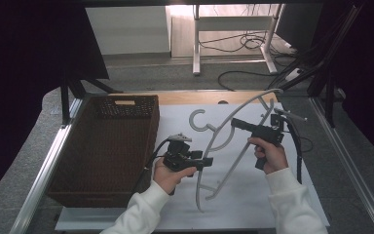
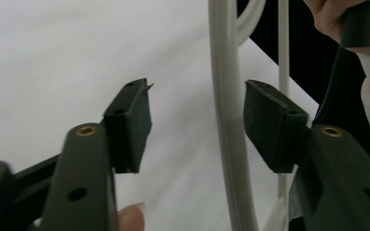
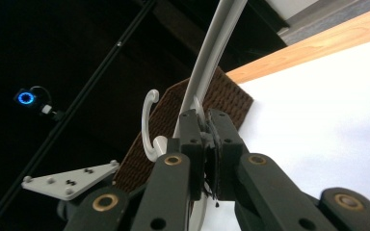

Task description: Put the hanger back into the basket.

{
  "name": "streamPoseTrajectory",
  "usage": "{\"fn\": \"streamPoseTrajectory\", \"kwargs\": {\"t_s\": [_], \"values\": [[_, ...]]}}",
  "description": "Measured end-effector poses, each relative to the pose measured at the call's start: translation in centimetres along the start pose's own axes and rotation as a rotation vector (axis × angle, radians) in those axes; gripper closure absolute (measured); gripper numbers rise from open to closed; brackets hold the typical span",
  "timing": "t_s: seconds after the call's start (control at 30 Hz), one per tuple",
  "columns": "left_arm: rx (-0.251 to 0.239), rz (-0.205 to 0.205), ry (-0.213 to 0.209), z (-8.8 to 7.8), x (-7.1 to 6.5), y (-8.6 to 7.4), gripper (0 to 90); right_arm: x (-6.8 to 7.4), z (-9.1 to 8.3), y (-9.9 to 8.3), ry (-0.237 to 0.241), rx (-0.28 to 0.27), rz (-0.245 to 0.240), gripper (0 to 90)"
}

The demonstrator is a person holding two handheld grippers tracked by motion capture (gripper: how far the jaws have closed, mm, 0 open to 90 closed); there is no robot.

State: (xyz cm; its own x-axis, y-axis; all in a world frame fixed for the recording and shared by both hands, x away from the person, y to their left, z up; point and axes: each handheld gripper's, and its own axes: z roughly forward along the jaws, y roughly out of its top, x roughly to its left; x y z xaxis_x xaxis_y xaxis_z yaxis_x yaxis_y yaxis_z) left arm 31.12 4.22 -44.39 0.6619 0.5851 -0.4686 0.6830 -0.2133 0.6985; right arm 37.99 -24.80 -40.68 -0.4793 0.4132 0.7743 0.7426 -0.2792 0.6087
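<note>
left gripper view is showing my left fingers (image 2: 197, 127) spread, hanger (image 2: 226, 120) rail lying between them, nearer one pad; right fingers (image 3: 204, 149) are pinching it; closing off-centre risks twisting it free.

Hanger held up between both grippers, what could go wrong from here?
The left gripper straddles one arm of the white hanger but its pads do not press it yet; closing off-centre could nudge it sideways. The right gripper pinches only a thin arm, so the hanger might pivot or slip, perhaps catching the wicker basket.
</note>
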Motion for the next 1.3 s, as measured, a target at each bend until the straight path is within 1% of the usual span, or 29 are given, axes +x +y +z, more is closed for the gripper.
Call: {"fn": "streamPoseTrajectory", "kwargs": {"t_s": [0.1,0.17,0.2,0.27,0.3,0.33,0.4,0.57,0.7,0.83,0.93,1.0,1.03,1.1,1.13,1.23,1.27,1.3], "values": [[-0.013,-0.014,-0.017,0.1,-0.1,0.1,56.4,0.1,0.2,-0.2,0.006,0.005,-0.005,85.9],[-0.016,-0.018,-0.02,0.1,0.0,0.1,65.4,0.1,0.3,-0.3,0.005,0.011,-0.011,85.8],[-0.025,-0.032,-0.034,0.1,0.0,0.2,69.8,0.1,0.3,-0.4,0.004,0.012,-0.007,85.7],[-0.035,-0.037,-0.048,-0.1,0.1,0.2,77.3,0.1,0.4,-0.4,0.013,0.015,-0.008,85.6],[-0.036,-0.041,-0.055,-0.2,0.2,0.3,79.1,0.1,0.4,-0.4,0.018,0.018,-0.009,85.5],[-0.042,-0.048,-0.067,-0.3,0.3,0.3,79.4,0.1,0.4,-0.4,0.021,0.015,-0.008,85.4],[-0.046,-0.053,-0.079,-0.4,0.4,0.4,79.6,0.2,0.4,-0.4,0.026,0.013,-0.008,85.4],[-0.053,-0.054,-0.077,-0.5,0.4,0.4,80.0,0.0,0.3,-0.3,0.034,0.021,-0.013,85.0],[-0.063,-0.054,-0.079,-0.4,0.3,0.3,80.1,0.0,0.2,-0.3,0.032,0.015,-0.015,84.5],[-0.073,-0.051,-0.075,-0.3,0.3,0.3,80.1,0.0,0.1,-0.3,0.025,0.017,-0.035,83.3],[-0.077,-0.055,-0.071,-0.3,0.2,0.2,80.1,0.1,0.1,-0.2,0.03,0.018,-0.033,75.8],[-0.086,-0.065,-0.067,-0.3,0.4,0.2,80.1,0.2,0.1,-0.3,0.022,0.021,-0.052,71.4],[-0.099,-0.081,-0.074,-0.4,0.6,0.2,80.2,0.3,0.0,-0.3,0.011,0.024,-0.063,67.7],[-0.114,-0.101,-0.079,-0.8,1.0,0.3,80.2,0.5,-0.3,-0.2,-0.029,0.02,-0.089,60.6],[-0.113,-0.102,-0.076,-0.9,1.1,0.3,80.1,0.6,-0.6,-0.2,-0.04,0.021,-0.102,59.7],[-0.111,-0.093,-0.069,-1.1,1.1,0.3,80.2,0.9,-1.1,-0.1,-0.043,0.023,-0.121,56.5],[-0.111,-0.091,-0.068,-1.2,1.1,0.3,80.2,1.3,-1.6,0.0,-0.043,0.02,-0.152,53.3],[-0.11,-0.083,-0.059,-1.3,1.0,0.3,80.2,1.6,-1.9,0.0,-0.039,0.022,-0.163,52.0]]}}
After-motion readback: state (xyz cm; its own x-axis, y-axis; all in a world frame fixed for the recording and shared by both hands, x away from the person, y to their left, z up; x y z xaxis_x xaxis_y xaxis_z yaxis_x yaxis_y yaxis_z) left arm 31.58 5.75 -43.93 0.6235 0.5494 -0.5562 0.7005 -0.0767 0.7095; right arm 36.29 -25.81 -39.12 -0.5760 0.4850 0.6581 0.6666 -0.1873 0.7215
